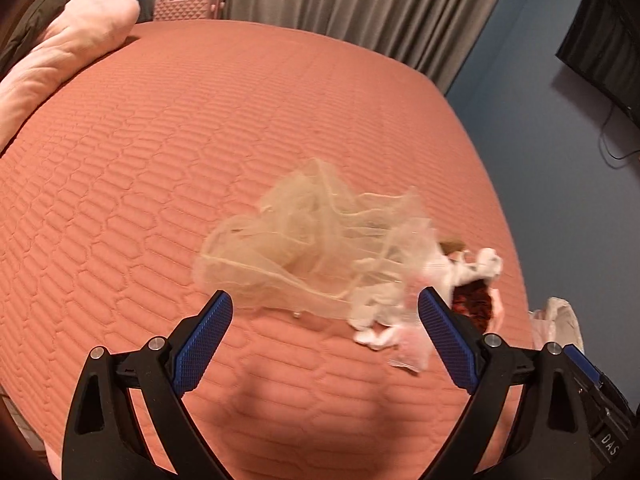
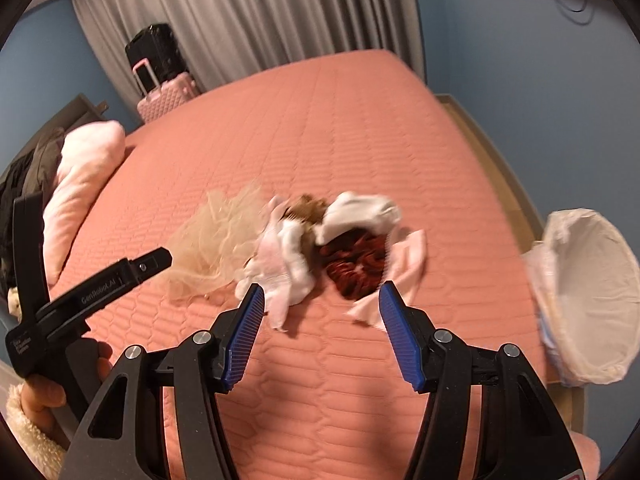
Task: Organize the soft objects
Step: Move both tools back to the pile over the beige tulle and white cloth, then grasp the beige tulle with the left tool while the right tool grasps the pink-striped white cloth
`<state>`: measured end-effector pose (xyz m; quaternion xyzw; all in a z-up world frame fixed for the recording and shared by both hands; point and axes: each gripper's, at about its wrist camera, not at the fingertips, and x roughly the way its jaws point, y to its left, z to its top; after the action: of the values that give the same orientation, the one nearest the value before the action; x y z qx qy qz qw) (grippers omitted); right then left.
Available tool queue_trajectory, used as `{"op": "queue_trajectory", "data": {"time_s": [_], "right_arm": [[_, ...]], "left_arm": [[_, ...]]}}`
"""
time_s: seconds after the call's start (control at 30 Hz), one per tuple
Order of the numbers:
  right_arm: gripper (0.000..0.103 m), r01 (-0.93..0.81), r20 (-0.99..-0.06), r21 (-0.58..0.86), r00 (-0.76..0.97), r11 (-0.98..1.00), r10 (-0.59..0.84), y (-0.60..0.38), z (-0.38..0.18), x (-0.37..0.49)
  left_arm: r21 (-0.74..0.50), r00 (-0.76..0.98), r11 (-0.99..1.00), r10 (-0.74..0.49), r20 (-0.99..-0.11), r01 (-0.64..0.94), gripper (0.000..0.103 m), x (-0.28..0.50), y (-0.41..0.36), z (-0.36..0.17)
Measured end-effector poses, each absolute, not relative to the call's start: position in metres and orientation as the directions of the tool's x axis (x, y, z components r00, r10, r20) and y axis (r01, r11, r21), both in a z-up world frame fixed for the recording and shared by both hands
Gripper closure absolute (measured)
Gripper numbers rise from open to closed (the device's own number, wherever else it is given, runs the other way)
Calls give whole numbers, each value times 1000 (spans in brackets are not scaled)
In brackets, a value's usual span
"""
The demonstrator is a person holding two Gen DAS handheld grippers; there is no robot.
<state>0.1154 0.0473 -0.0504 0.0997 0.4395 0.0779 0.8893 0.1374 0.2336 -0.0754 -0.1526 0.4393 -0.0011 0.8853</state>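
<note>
A heap of soft things lies on the salmon quilted bed (image 1: 160,160). A beige tulle net (image 1: 304,236) sits at its left, white and pink cloths (image 1: 380,312) in the middle, a dark red scrunchie (image 1: 474,302) at the right. My left gripper (image 1: 326,312) is open just short of the tulle, nothing between its fingers. In the right wrist view the tulle (image 2: 216,248), white cloths (image 2: 292,264), a brown fuzzy piece (image 2: 306,208) and the red scrunchie (image 2: 356,268) lie ahead of my open right gripper (image 2: 320,302). The left gripper's body (image 2: 100,284) shows at the left, held by a hand.
A white lined basket (image 2: 592,296) stands off the bed's right edge. A pink pillow (image 1: 68,52) lies at the bed's head. A pink suitcase (image 2: 168,96) and a black one stand by grey curtains (image 1: 360,0). A dark screen (image 1: 604,40) hangs on the blue wall.
</note>
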Motion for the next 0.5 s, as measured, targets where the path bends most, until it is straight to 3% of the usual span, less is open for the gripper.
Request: {"op": "queue_trajectory", "data": {"time_s": [0.5], "right_arm": [[45,-70,-837,241,490,968,244,102,-118,173]], "left_arm": [[-304,544,939,-174,-821,-158,16,189,266,-122]]}}
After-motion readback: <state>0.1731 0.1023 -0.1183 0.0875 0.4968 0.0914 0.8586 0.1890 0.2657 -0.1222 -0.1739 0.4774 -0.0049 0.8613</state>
